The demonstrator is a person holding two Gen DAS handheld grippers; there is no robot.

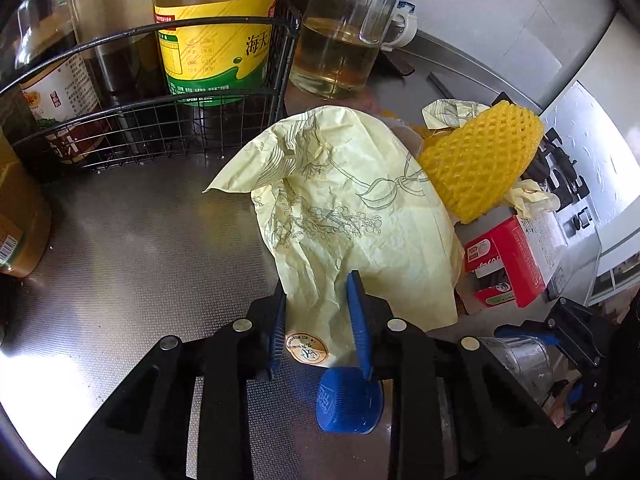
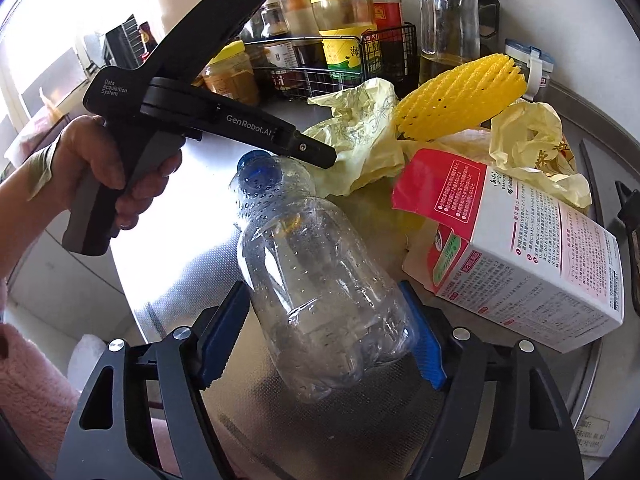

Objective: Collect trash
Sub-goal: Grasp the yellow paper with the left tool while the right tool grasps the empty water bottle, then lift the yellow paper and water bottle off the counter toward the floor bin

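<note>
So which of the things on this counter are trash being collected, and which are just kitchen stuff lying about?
Trash for the job:
- pale yellow wrapper paper
- clear plastic bottle with its blue cap
- yellow foam fruit net
- red and white carton
- crumpled yellow bag

Just lying about:
- wire rack of sauce bottles
- glass oil jug
- jar

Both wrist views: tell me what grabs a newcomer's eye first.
The clear plastic bottle lies on the steel counter, clamped between the right gripper pads. Beyond it the yellow foam net tops the litter heap. The left gripper pinches the pale yellow wrapper by its edge.
</note>
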